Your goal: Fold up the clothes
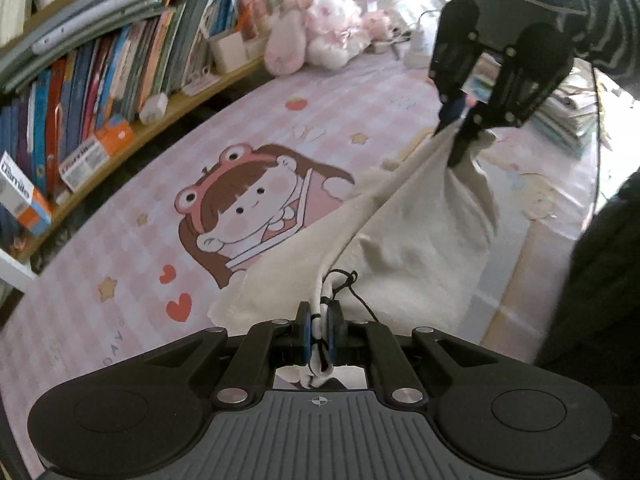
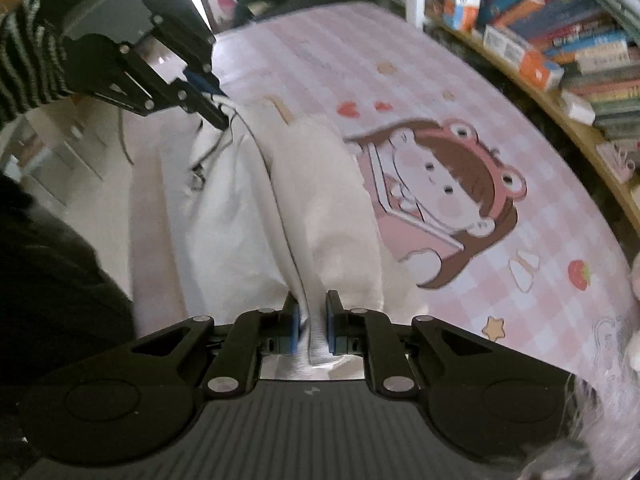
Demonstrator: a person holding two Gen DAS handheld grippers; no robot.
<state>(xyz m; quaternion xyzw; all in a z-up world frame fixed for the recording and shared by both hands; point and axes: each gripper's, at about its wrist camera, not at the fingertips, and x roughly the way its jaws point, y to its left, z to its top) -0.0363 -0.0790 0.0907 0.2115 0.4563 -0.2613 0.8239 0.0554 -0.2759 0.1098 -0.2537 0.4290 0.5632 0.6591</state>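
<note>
A cream-white garment is held up between both grippers over a pink checked surface and sags in the middle. At the bottom of the left wrist view, my left gripper is shut on a bunched edge with a black drawstring. Up right, my right gripper pinches another edge of the cloth. In the right wrist view, the right gripper is shut on a ribbed fold of the garment. The left gripper grips the far end at upper left, beside the drawstring.
The pink checked cover carries a cartoon girl print. A bookshelf full of books and boxes runs along the far side. Plush toys and stacked papers lie at the far end. A striped sleeve and a person's dark clothing are close by.
</note>
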